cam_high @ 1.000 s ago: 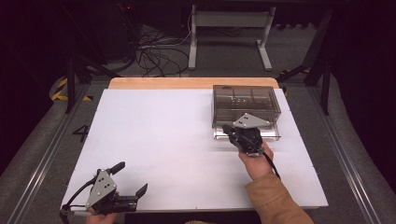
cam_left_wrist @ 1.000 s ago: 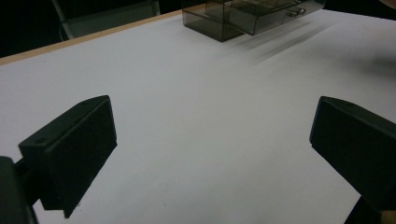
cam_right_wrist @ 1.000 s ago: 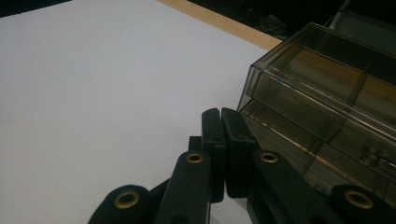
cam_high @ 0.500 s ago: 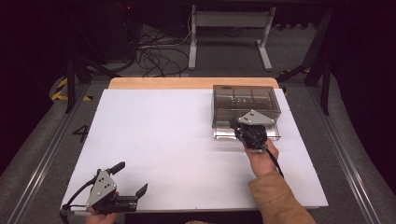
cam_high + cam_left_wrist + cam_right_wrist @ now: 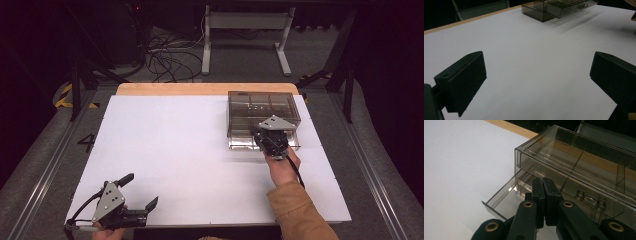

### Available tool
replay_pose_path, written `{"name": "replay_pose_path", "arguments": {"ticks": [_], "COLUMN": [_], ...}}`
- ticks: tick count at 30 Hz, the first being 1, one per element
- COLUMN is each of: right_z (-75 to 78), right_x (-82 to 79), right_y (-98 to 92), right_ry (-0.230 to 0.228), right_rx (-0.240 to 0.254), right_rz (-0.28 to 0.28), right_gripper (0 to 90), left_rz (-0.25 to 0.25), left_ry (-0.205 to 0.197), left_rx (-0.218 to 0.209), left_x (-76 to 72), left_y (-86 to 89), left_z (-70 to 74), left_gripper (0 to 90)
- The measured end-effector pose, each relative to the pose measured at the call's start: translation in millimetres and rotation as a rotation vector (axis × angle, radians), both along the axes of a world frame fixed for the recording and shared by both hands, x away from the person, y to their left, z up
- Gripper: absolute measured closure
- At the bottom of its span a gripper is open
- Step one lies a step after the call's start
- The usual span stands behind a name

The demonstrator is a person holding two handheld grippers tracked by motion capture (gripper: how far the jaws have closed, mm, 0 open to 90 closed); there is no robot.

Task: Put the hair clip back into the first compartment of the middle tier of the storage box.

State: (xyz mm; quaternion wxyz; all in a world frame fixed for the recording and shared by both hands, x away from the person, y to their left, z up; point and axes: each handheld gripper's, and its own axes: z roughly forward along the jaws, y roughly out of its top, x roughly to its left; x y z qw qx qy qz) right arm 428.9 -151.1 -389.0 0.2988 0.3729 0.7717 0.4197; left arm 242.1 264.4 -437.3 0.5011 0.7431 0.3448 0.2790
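The smoky clear plastic drawer box (image 5: 262, 117) sits at the far right of the white table (image 5: 175, 145), its lower drawer (image 5: 506, 201) pulled partway out. Right gripper (image 5: 270, 141) is over that drawer with jaws pressed together, empty — left gripper (image 5: 137, 197) rests near the front left edge, jaws wide apart.

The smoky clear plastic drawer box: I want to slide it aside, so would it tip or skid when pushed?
The smoky clear plastic drawer box looks empty and thin-walled, so probably light and apt to skid on the smooth white tabletop. Low and wide, it seems unlikely to tip. Its partly open drawer may slide.

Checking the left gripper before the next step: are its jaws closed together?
No, the left gripper has its two black jaws standing far apart over bare white table.
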Motion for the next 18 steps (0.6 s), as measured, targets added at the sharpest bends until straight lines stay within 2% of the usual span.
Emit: {"name": "replay_pose_path", "arguments": {"ticks": [10, 18], "right_z": [-5.6, -13.9], "right_x": [3.1, 9.9], "right_y": [4.4, 5.7], "right_ry": [0.015, 0.046], "right_rx": [-0.021, -0.031], "right_rz": [0.005, 0.002], "right_gripper": [88.9, 88.8], "left_rz": [-0.002, -0.002], "left_ry": [0.001, -0.001], "left_rx": [0.001, 0.005], "left_x": [0.4, 0.5], "left_y": [-0.4, -0.1], "left_z": [-0.1, 0.0], "left_gripper": [1.3, 1.3]}}
